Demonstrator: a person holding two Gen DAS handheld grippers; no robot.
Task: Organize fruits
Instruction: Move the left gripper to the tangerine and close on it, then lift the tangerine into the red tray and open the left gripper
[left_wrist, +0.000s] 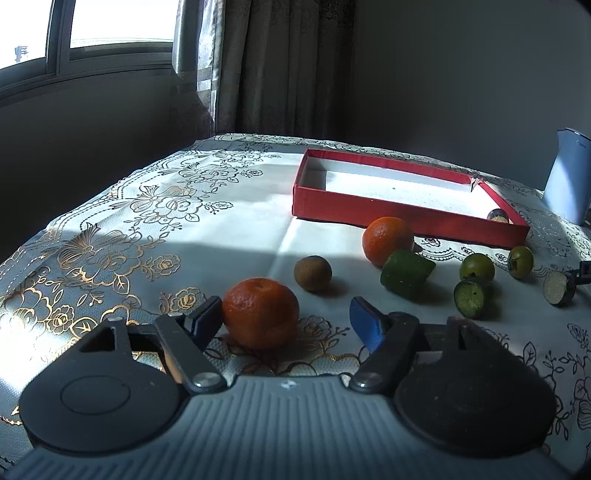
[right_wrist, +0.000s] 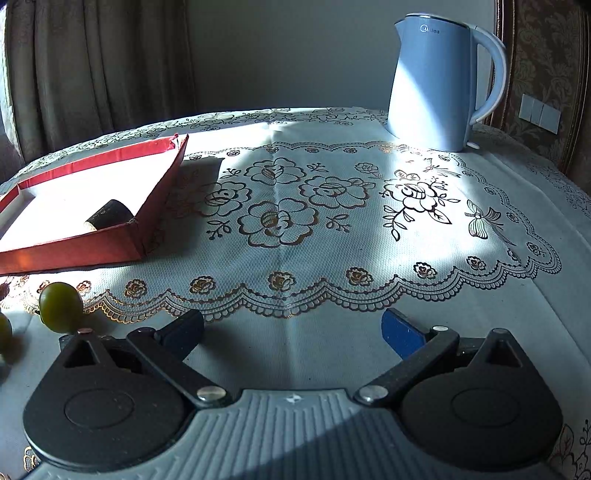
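Left wrist view shows the left gripper (left_wrist: 286, 314) spread wide and low over the surface (left_wrist: 229, 236), with the nearest tangerine (left_wrist: 260, 312) sitting between its fingers; the left finger looks to be touching or just beside the fruit, while the blue-padded right finger stands apart from it. Nothing is pinched yet. Beyond it lie a brown kiwi-like fruit (left_wrist: 312, 273), a second tangerine (left_wrist: 387, 240) touching a cut green chunk (left_wrist: 406, 274), then small green fruits (left_wrist: 477, 268) and two cut pieces with pale faces further right. Farthest back, the red box (left_wrist: 406, 218) holds only one dark cut piece (left_wrist: 497, 216) in its near right corner.

Judging from this, the task is barely begun: one piece is boxed and everything else remains loose on the cloth, with the near tangerine the likely next pick.

Right wrist view shows the right gripper (right_wrist: 293, 328) equally spread and holding nothing, hovering over bare tablecloth, with a green fruit (right_wrist: 60, 307) just to its left, the box corner beyond, and a blue kettle (right_wrist: 436, 85) at the back.
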